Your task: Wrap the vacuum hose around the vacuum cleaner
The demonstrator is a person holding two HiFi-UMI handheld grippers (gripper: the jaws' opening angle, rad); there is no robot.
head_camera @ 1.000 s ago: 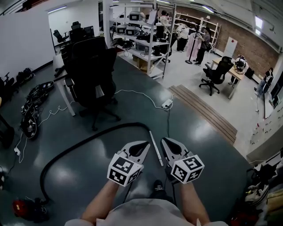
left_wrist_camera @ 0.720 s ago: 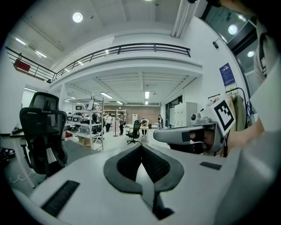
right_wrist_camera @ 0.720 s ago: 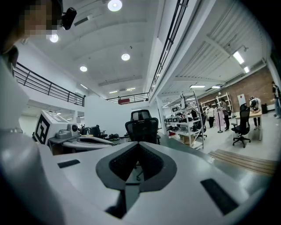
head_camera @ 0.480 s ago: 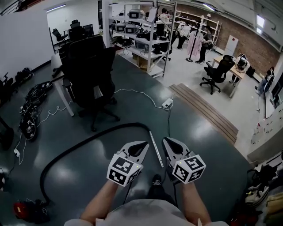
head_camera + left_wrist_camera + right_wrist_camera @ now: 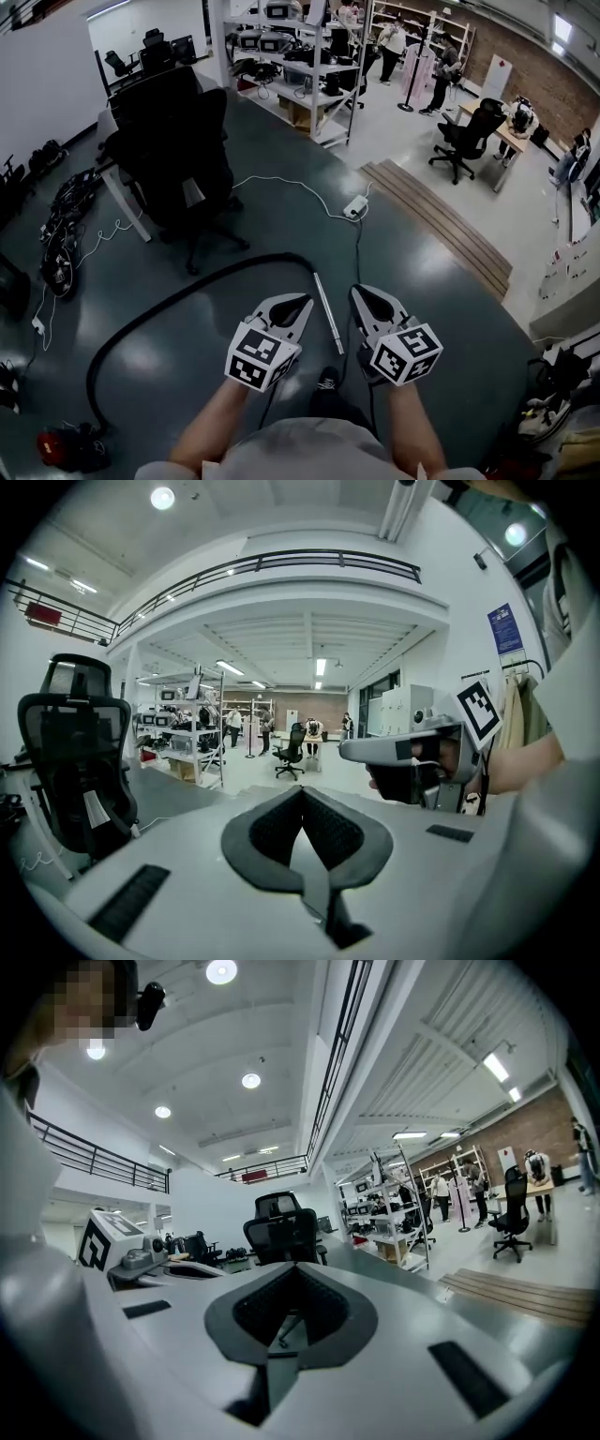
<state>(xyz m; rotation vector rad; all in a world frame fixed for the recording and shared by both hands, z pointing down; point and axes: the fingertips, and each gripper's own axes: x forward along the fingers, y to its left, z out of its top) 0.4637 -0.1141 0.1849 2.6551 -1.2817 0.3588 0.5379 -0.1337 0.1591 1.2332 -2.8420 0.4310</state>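
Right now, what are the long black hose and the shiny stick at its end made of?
The hose looks like bendy black plastic or rubber with a dull finish: it lies in a smooth curve on the floor. The stick looks like metal, maybe chromed steel: straight, thin and silvery bright. Looks alone cannot settle either.

Head view down; gripper views level, sharing chair [image 5: 173, 150].
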